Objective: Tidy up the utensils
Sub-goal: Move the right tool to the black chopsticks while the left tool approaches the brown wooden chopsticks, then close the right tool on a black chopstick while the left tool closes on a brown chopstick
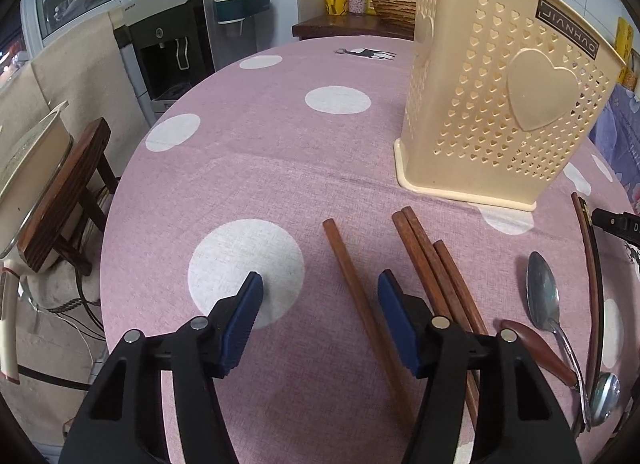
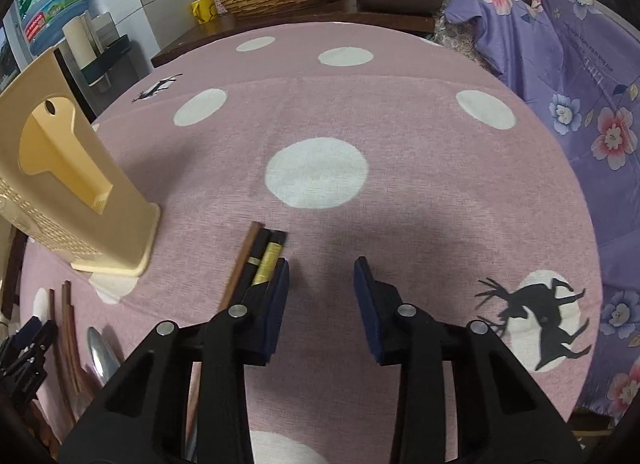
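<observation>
The left hand-held gripper point(image 1: 320, 288) stands apart around one chopstick point(image 1: 352, 288), pads not touching. The right hand-held gripper point(image 2: 322, 276) gapes empty beside black chopsticks point(image 2: 266, 254) on the table point(image 2: 400, 192).

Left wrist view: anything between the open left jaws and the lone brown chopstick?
Nothing visible. The lone chopstick lies bare on the tablecloth, running between the left gripper jaws, untouched by either pad.

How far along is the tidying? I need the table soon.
Nothing looks stowed. Wooden chopsticks, spoons and black chopsticks lie on the cloth beside the holder. One chopstick lies between the left gripper jaws; the right gripper holds nothing.
</observation>
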A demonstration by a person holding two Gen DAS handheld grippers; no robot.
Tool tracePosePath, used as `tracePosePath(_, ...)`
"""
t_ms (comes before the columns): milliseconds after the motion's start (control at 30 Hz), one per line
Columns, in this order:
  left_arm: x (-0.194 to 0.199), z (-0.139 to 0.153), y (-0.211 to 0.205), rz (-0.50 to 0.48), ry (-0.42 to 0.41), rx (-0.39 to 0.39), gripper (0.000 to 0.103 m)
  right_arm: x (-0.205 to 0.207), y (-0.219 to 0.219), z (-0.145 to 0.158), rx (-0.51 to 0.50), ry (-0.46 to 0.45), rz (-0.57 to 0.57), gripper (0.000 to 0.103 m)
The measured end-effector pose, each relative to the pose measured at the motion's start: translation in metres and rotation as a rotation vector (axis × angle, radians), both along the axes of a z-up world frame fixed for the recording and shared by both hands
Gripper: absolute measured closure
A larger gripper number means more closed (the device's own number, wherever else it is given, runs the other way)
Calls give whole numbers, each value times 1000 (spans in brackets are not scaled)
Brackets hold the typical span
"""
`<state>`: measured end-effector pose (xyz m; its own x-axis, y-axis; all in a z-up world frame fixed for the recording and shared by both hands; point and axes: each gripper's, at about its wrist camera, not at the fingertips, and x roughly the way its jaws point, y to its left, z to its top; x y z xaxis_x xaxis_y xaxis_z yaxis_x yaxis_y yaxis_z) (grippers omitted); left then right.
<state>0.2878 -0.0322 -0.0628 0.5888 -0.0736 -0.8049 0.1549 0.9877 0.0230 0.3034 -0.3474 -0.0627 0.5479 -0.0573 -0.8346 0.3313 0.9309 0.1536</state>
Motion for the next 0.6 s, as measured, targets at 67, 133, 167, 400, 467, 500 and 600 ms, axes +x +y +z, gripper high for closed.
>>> tracePosePath(67, 0, 0, -1, -3, 2, -4, 43, -1, 3, 4, 22, -21, -10, 68)
tracePosePath(133, 0, 0, -1, -7, 2, -4, 43, -3, 9, 6, 11, -26, -2, 68)
tracePosePath(167, -1, 0, -1, -10, 1, -1, 43, -3, 11, 5, 22, -18, 12, 68)
tracePosePath(400, -2, 0, -2, -22, -2, 4, 43, -4, 17, 2, 14, 3, 32, 69)
tracePosePath(467, -3, 0, 0, -24, -3, 4, 43, -7, 11, 1, 28, 1, 23, 71)
tracePosePath(500, -3, 0, 1, -23, -2, 3, 43, -9, 8, 1, 28, -2, 21, 73)
tracePosePath(600, -2, -1, 2, -20, -2, 5, 43, -8, 8, 1, 23, 8, 12, 73)
